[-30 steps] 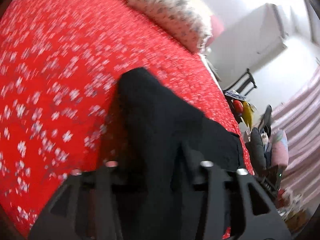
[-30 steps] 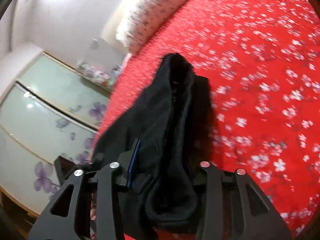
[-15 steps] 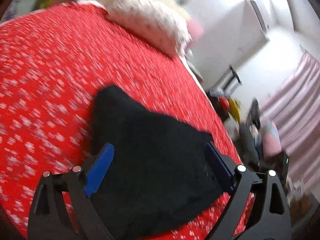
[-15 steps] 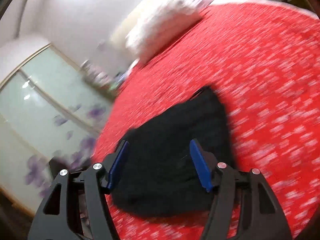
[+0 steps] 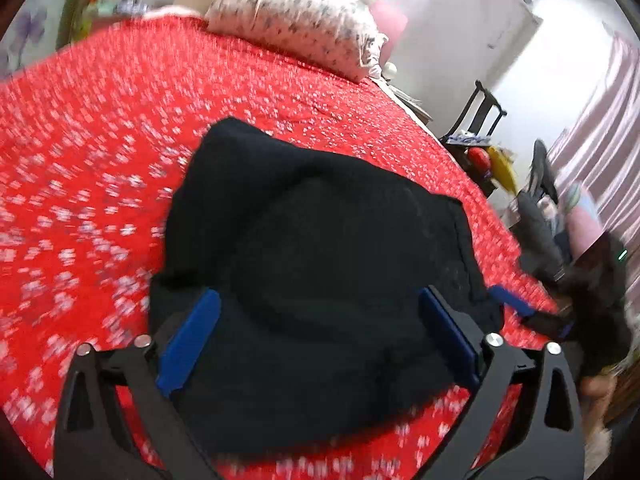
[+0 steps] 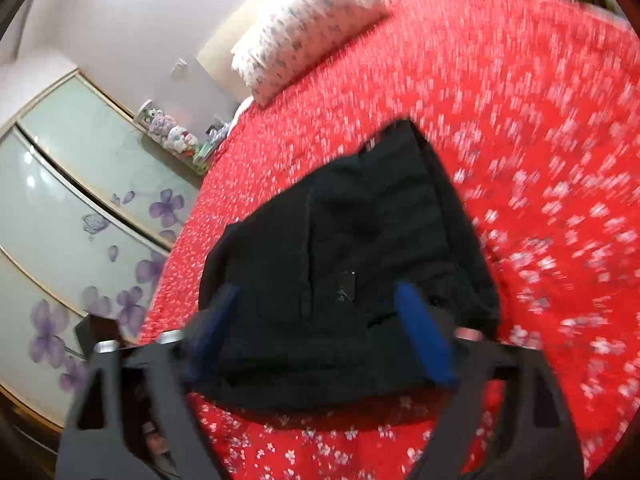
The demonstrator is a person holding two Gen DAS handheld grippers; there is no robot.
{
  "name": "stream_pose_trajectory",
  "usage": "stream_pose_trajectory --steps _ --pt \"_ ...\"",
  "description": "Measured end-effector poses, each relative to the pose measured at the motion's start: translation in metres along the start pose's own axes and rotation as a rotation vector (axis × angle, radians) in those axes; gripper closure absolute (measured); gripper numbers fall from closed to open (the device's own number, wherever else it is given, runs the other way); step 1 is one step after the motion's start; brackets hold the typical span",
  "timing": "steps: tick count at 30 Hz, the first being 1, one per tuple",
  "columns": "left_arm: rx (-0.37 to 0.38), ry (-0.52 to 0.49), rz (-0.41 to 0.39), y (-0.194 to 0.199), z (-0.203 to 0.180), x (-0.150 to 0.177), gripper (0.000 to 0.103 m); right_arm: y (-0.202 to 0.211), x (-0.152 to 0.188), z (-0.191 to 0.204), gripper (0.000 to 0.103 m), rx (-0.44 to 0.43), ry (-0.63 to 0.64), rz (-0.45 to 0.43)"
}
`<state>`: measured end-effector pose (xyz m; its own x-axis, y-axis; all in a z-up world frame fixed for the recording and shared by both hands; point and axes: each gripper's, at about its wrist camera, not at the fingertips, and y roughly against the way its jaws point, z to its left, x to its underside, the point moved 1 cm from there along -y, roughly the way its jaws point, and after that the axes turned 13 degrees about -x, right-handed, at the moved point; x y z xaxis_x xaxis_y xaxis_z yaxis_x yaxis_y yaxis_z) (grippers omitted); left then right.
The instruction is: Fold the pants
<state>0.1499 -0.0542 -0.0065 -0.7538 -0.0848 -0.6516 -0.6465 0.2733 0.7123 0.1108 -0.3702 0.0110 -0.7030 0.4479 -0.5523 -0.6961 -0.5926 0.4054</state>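
The left gripper [image 5: 318,334] has its two blue-padded fingers [image 5: 188,338] spread wide with nothing between them, and the single pair of black pants [image 5: 320,264] lies on the bed beneath and beyond them. The right gripper [image 6: 320,330] is likewise wide apart and holds nothing; its two blue fingers [image 6: 424,336] frame the same pants [image 6: 344,264] from the other side, and whether they touch the cloth cannot be told. In the left wrist view the right gripper's blue tip shows at the pants' right edge [image 5: 514,300]. The pants lie as one folded, rumpled bundle near the close edge of the bed, on a red bedspread [image 5: 100,152] printed with small white flowers. One small tag or label [image 6: 346,286] shows on the dark cloth in the right wrist view. One floral pillow [image 5: 304,28] lies at the head of the bed. Past the bed's edge, the right wrist view shows a wardrobe [image 6: 68,216] with pale doors painted with purple flowers, and the left wrist view shows one dark chair [image 5: 484,108] and striped pink curtains [image 5: 604,128].
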Motion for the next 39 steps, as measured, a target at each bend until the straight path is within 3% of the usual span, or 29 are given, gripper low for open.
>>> stream_pose_trajectory --steps 5,8,12,16,28,39 --pt "-0.09 -0.036 -0.109 0.048 -0.005 0.031 0.002 0.021 0.024 0.031 0.008 0.144 0.191 -0.079" --pt "-0.153 -0.062 -0.132 0.068 -0.009 0.05 0.002 0.027 0.045 0.041 0.008 0.207 0.243 -0.101" --pt "-0.299 -0.099 -0.182 0.098 -0.014 0.082 0.002 0.037 0.079 0.064 0.001 0.288 0.372 -0.146" --pt "-0.345 -0.155 -0.186 0.114 -0.02 0.103 0.002 0.041 0.11 0.079 0.001 0.348 0.454 -0.175" --pt "-0.448 -0.234 -0.224 0.122 -0.022 0.137 0.002 0.034 0.174 0.09 0.001 0.504 0.537 -0.123" --pt "-0.428 -0.188 -0.181 0.113 -0.014 0.142 0.002 0.032 0.179 0.085 0.001 0.523 0.529 -0.121"
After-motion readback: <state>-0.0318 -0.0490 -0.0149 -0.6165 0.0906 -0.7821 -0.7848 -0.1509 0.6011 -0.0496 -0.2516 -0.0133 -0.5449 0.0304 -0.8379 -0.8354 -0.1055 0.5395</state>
